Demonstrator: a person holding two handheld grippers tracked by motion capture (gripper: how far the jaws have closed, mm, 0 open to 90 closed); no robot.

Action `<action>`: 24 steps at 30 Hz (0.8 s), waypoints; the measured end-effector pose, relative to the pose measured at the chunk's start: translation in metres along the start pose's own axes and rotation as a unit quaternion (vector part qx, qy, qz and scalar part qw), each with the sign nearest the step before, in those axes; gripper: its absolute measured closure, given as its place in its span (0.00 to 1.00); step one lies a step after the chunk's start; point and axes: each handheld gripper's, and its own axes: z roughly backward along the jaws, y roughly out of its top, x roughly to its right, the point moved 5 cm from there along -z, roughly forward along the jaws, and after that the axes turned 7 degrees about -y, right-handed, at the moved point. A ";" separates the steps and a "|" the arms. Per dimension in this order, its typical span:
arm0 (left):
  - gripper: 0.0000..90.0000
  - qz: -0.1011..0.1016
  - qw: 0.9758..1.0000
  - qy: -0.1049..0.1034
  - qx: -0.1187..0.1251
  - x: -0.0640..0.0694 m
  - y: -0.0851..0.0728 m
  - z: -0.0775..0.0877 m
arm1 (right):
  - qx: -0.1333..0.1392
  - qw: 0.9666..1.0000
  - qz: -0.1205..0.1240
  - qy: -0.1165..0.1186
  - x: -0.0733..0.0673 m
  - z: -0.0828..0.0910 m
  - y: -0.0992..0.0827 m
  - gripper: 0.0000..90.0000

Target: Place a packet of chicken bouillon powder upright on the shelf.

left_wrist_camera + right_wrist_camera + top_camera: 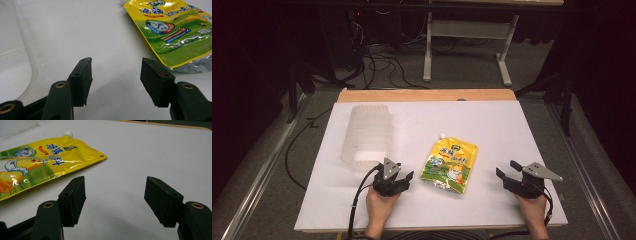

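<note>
On the white table (512, 130), yellow spouted pouch (449, 166) lies flat between both grippers, untouched, just right of the clear plastic bin (366, 137). Left gripper (404, 176) and right gripper (507, 170): jaws apart, empty. Approach stage, likely; next, close on a pouch edge and lift toward bin.

A glossy yellow and green spouted plastic pouch (449, 166) with a white screw cap lies flat on the white counter (492, 130), printed face up, cap towards the far edge, slightly right of centre and nearer the near edge.
</note>
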 end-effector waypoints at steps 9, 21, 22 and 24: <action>0.45 0.002 1.000 -0.003 0.000 0.000 0.000 0.000 | 0.002 1.000 -0.003 -0.007 0.000 0.001 0.000 0.38; 0.42 0.006 1.000 -0.001 -0.007 -0.001 0.000 -0.001 | -0.004 1.000 -0.001 -0.010 0.000 -0.001 0.000 0.37; 0.42 0.006 1.000 -0.001 -0.006 0.000 0.000 -0.001 | -0.004 1.000 0.000 -0.010 0.000 -0.001 0.000 0.37; 0.41 0.001 1.000 -0.001 -0.007 0.000 0.000 -0.001 | -0.004 1.000 0.000 -0.011 0.000 0.000 0.000 0.37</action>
